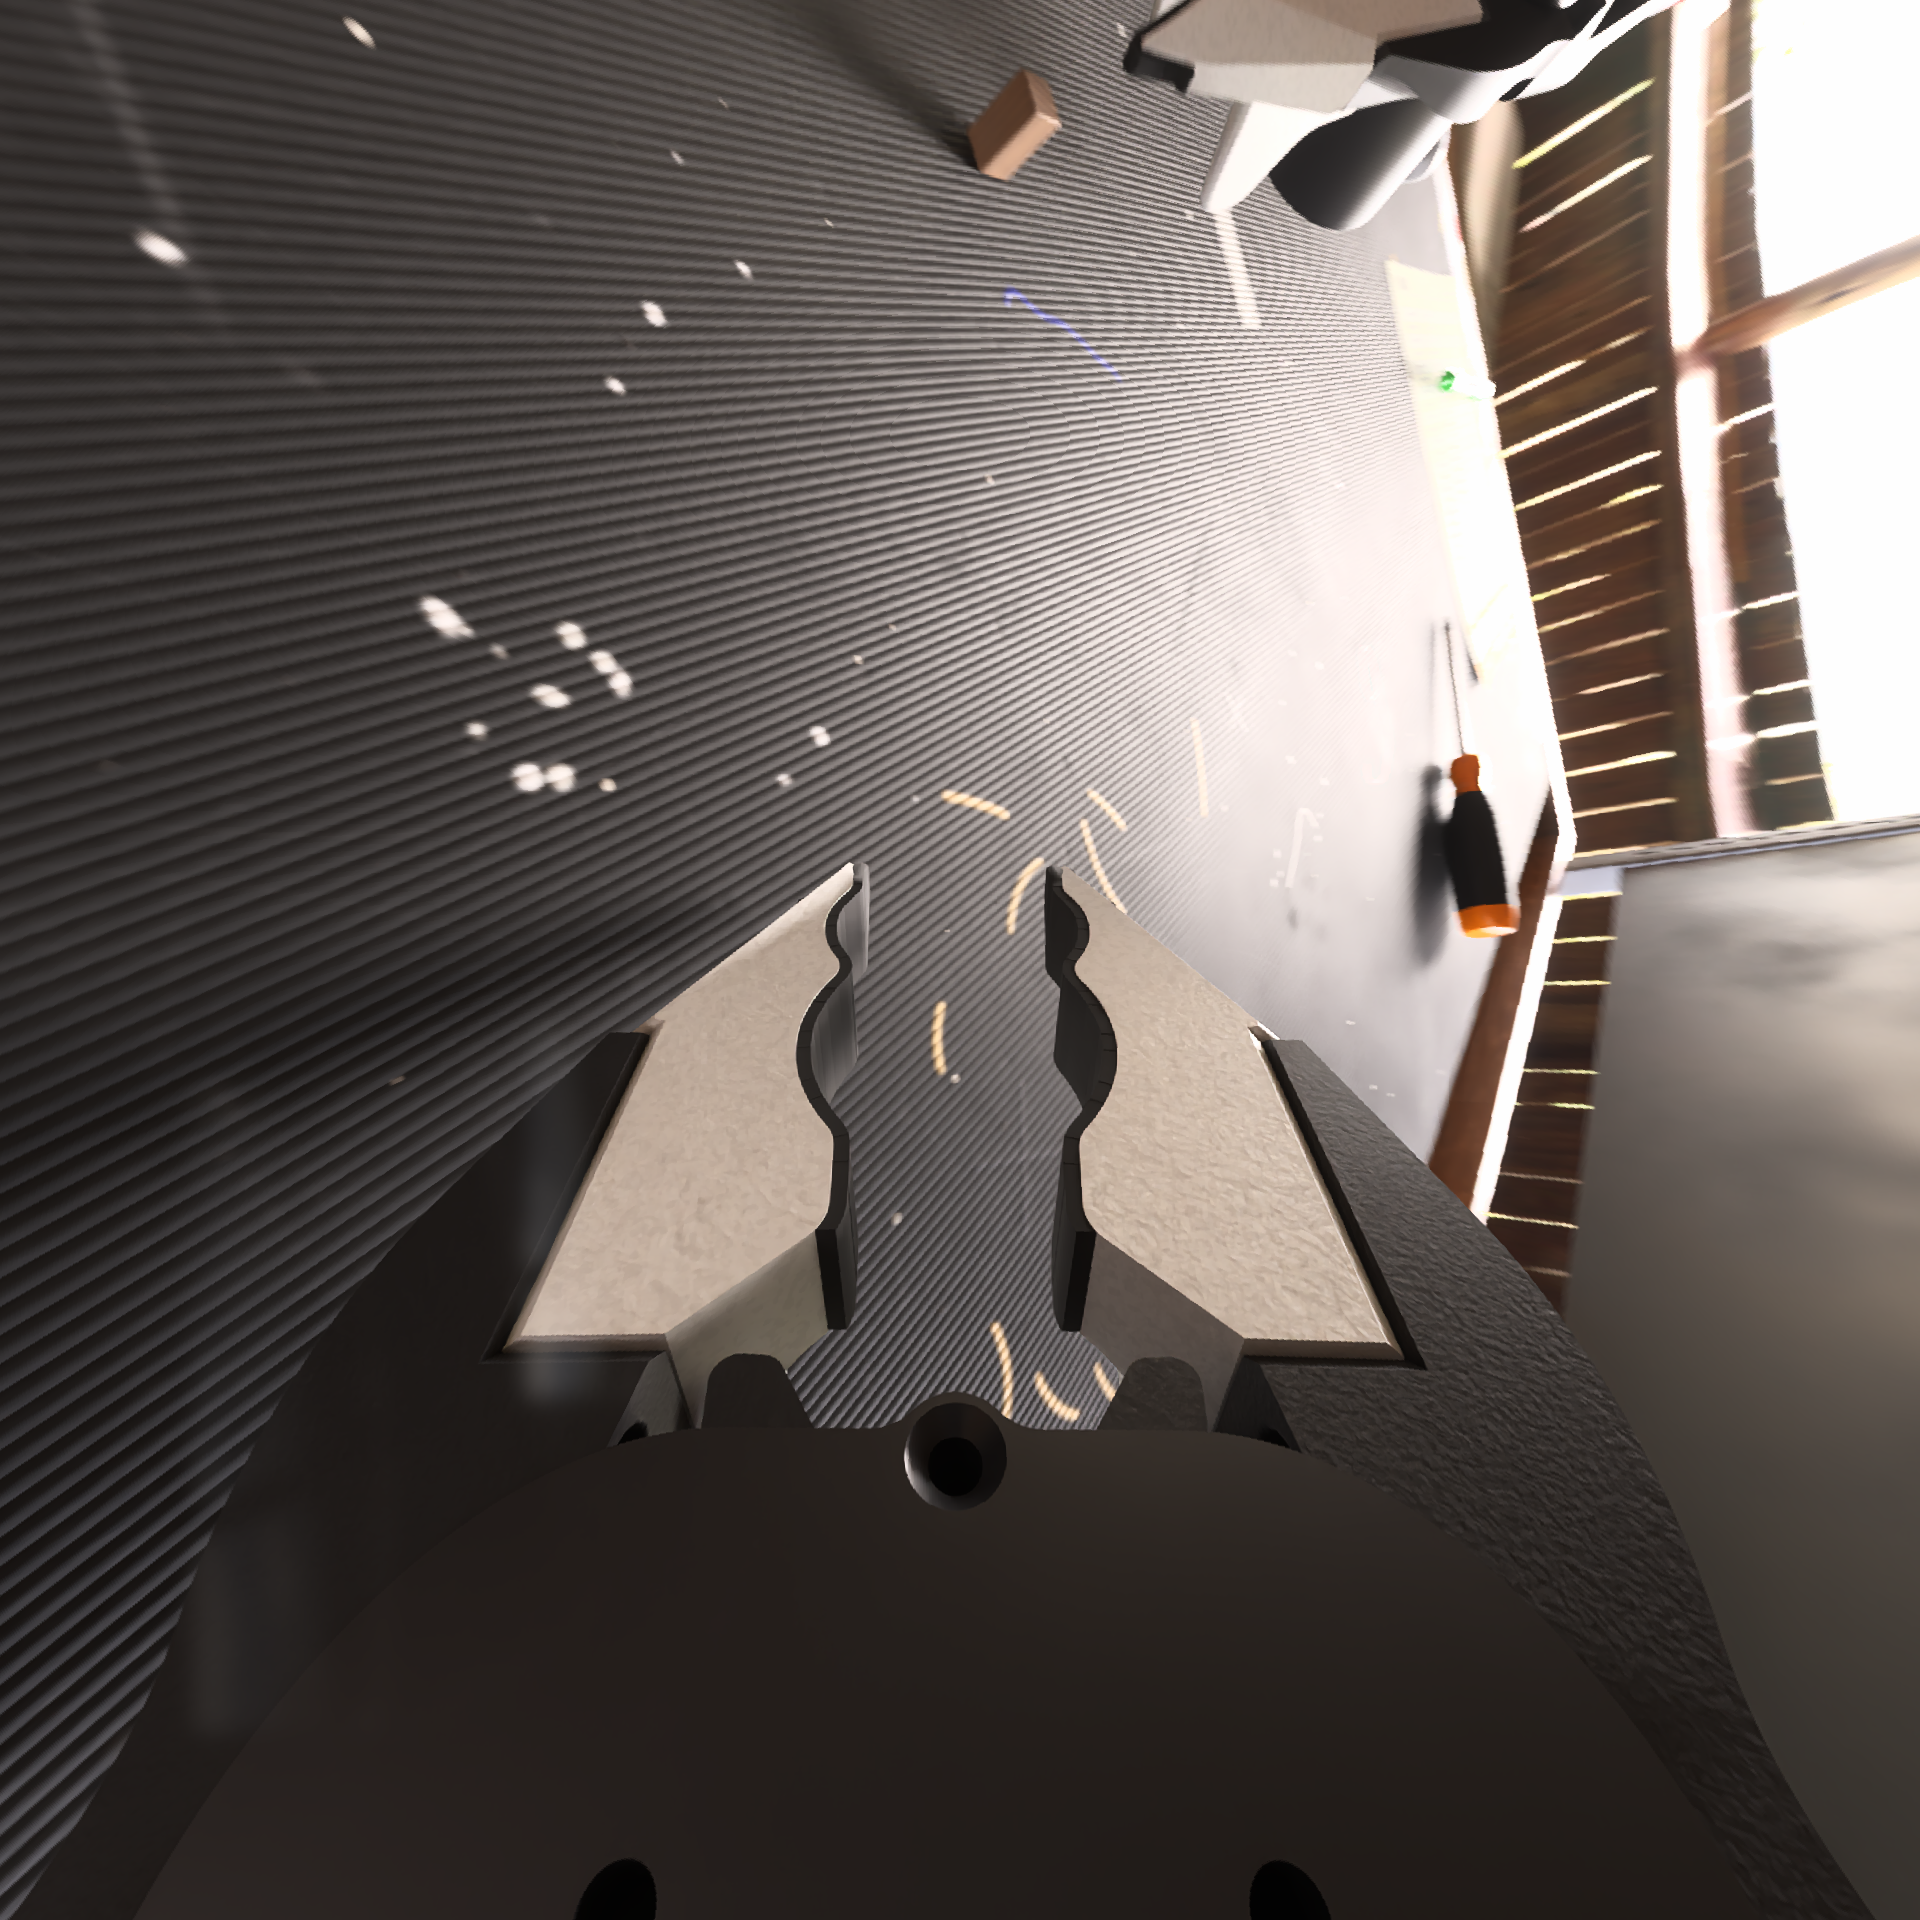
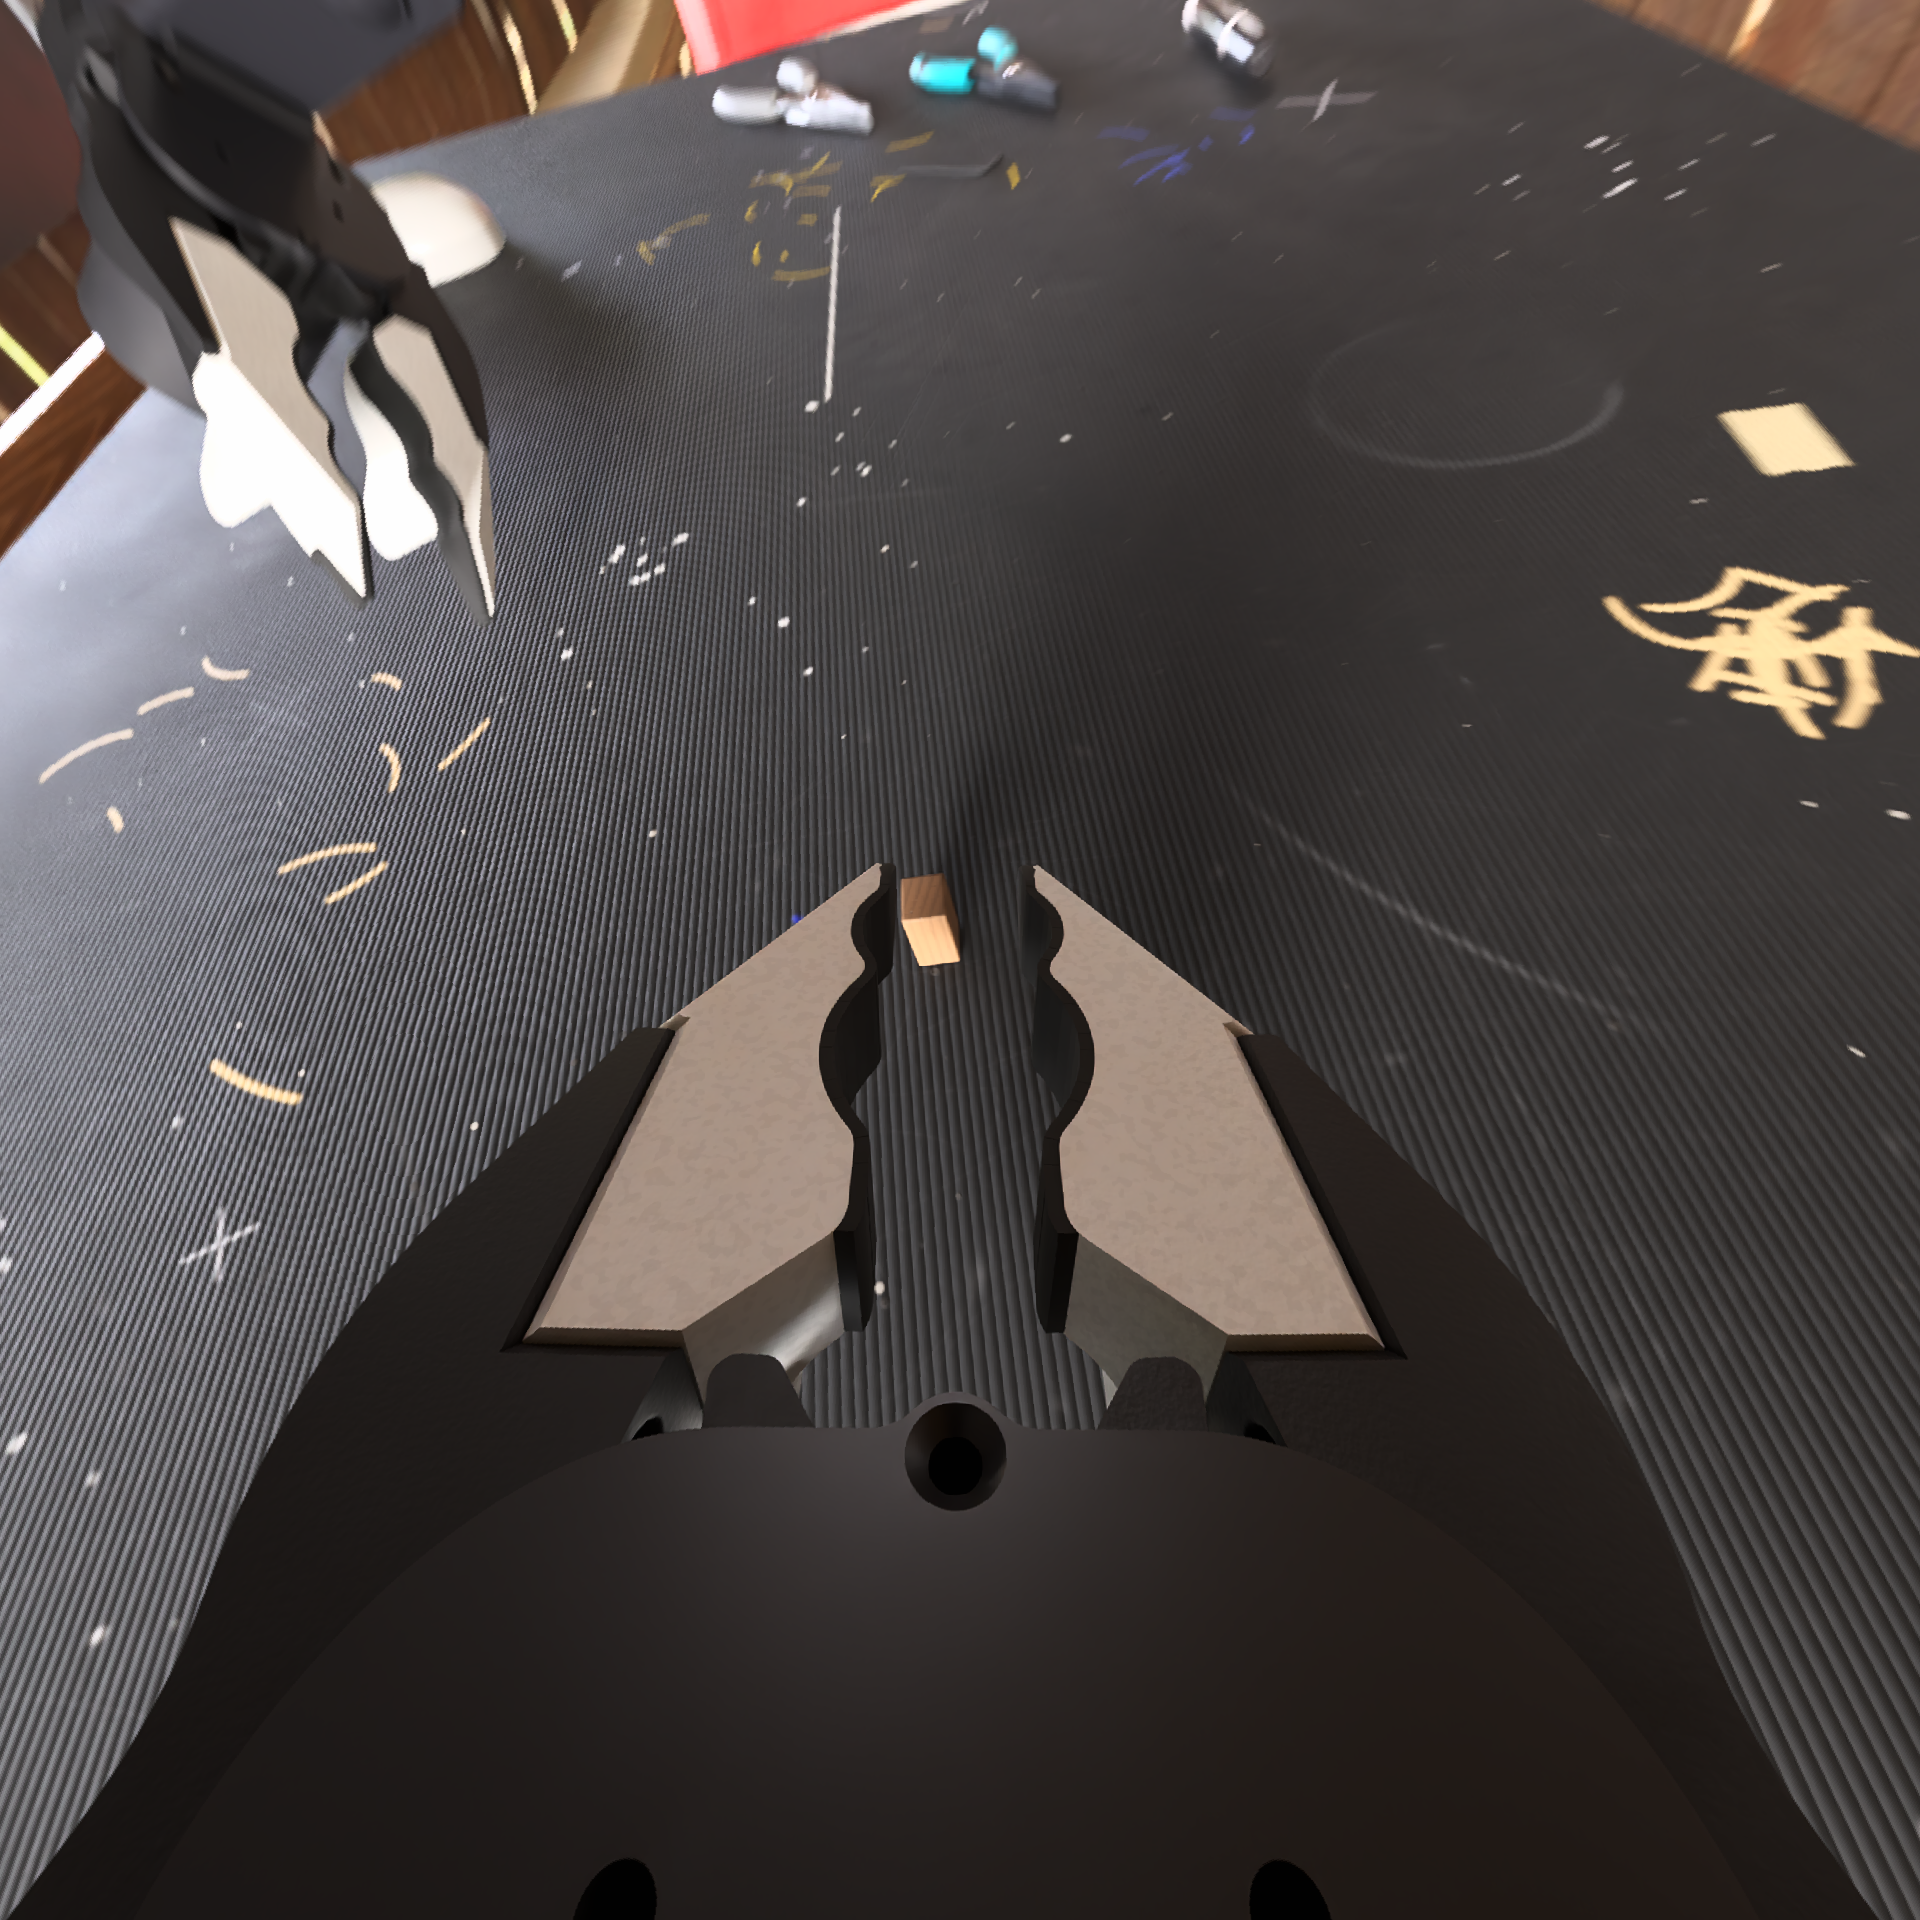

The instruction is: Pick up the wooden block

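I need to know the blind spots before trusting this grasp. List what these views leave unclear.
- Right wrist view: whether the small tan wooden block touches the right claw is hidden by its left finger.
- Left wrist view: the right claw is cut off by the top edge.
- Right wrist view: small silver and teal objects, blurred.

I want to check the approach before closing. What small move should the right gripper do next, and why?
Probably a short advance forward with a slight shift to its left. The right gripper is open, and the wooden block lies on the mat just ahead of the tips, close to the left finger and off centre. Centring the block between the jaws first should make closing safer.
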Motion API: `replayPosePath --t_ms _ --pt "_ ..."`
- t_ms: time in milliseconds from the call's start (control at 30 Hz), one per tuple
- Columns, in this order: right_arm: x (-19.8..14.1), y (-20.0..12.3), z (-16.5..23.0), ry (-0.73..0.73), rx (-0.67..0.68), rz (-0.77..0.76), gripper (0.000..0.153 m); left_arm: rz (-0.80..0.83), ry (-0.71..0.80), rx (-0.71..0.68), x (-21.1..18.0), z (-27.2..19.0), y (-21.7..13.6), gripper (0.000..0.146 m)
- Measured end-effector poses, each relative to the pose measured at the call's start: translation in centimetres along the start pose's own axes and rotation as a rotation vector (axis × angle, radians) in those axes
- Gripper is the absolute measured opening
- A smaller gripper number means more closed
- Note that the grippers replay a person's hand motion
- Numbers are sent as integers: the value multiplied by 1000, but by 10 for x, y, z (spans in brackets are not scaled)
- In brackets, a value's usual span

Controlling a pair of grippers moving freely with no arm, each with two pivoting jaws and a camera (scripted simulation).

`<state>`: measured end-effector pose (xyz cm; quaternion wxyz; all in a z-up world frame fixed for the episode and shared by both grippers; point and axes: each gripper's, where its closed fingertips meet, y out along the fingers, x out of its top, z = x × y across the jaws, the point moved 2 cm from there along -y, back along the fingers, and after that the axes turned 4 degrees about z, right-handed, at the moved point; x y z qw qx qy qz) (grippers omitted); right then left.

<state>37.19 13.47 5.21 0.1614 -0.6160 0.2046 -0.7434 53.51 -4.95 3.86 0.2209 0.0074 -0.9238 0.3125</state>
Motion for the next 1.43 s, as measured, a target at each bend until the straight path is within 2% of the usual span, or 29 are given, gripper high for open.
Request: replayPosePath --t_ms 100,233,300,333,500,667,800,1033,1100,1167,1433 --pt "-9 16 3 -27 17 107 24 -34 39 70 6 4 -11 35" --pt "-17 29 6 -77 5 218 24 -129 64 37 23 0 -25 32" --pt "-18 31 7 -96 2 227 11 -157 78 8 33 -4 -26 31" --pt "-17 31 8 -118 -5 227 10 -171 92 -18 39 -8 -25 31" --pt "21 19 34 -434 -141 10 10 -285 226 -125 79 -28 -10 27" --pt "55 8 62 -553 -271 -144 10 -315 294 -259 109 -52 22 25" --pt "61 3 72 -572 -309 -180 10 -352 332 -320 125 -66 36 21" --pt "68 -6 78 -587 -329 -241 10 -327 360 -367 129 -78 54 18" --pt "69 -7 79 -603 -342 -241 10 -333 371 -394 129 -82 55 12" --pt "69 -7 79 -616 -357 -237 10 -333 384 -412 127 -84 54 0" --pt "72 -9 84 -649 -360 -261 10 -361 377 -475 126 -86 51 3"
